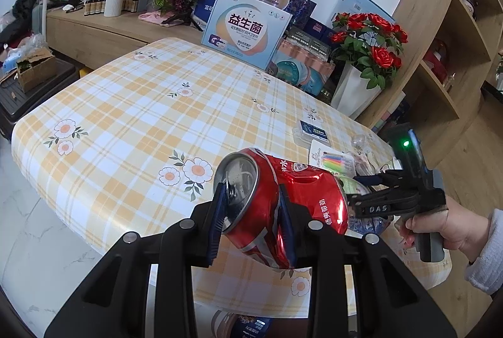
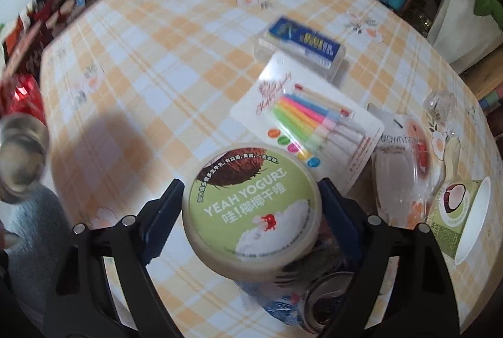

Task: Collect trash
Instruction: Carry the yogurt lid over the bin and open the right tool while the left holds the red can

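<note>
though ungripped, yogurt tub (image 2: pixel 253 206) between right tongs (image 2: pixel 248 206)

1. The counter (image 1: pixel 132 105) wears a yellow, orange and white check, sprinkled with white flowers with orange centres;
2. The crushed can (image 1: pixel 283 199) is red with white lettering and a silver top;
3. The yogurt tub (image 2: pixel 251 206) has a green lid with white letters, a brown coconut and a red splash;
4. The candle pack (image 2: pixel 305 121) is white, holding green, yellow, orange, pink and blue candles;
5. The roses (image 1: pixel 374 33) are red with green leaves.
</note>
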